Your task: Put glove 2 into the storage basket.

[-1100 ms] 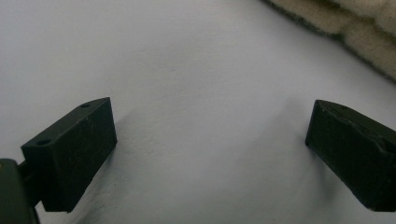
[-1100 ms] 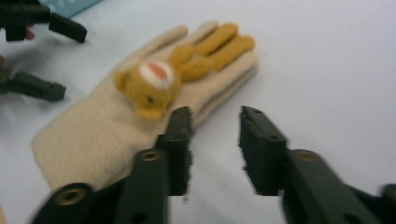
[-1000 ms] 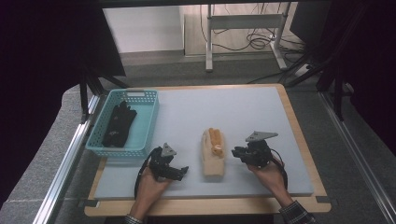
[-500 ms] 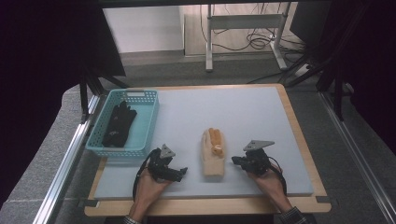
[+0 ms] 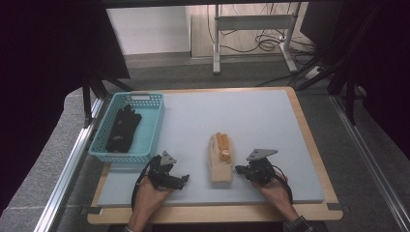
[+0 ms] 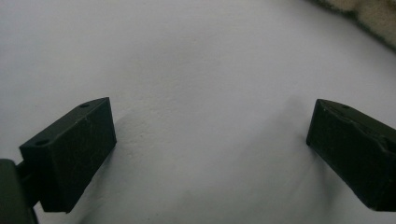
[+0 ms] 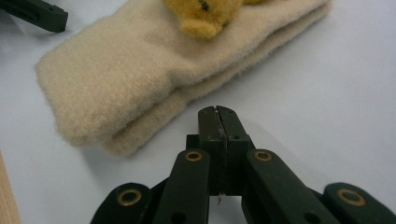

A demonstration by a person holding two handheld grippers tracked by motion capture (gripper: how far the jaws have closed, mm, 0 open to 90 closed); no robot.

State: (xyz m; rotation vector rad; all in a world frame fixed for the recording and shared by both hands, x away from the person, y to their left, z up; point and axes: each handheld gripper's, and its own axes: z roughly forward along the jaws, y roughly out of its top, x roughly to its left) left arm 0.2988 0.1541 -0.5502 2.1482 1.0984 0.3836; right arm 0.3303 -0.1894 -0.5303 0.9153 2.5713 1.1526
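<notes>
A folded cream knitted cloth (image 5: 220,162) with an orange-yellow plush patch (image 5: 223,145) on top lies on the grey mat (image 5: 222,116) between my two grippers. In the right gripper view the cream cloth (image 7: 154,74) lies just ahead of my right gripper (image 7: 218,112), whose jaws are pressed together with nothing between them. My right gripper (image 5: 241,169) rests on the mat just right of the cloth. My left gripper (image 5: 183,180) rests to the cloth's left, pointing toward it. Its jaws stand wide apart over bare mat, left gripper (image 6: 210,135), with a corner of the cloth (image 6: 369,14) at the top right.
A teal plastic basket (image 5: 153,126) holding black gloves (image 5: 123,128) stands at the mat's left side. The mat lies on a wooden board (image 5: 309,145). The back half of the mat holds nothing. A metal rail (image 5: 67,169) runs along the left.
My right gripper has moved left and toward the near edge, ending close beside the cloth. The left gripper has stayed in place.
</notes>
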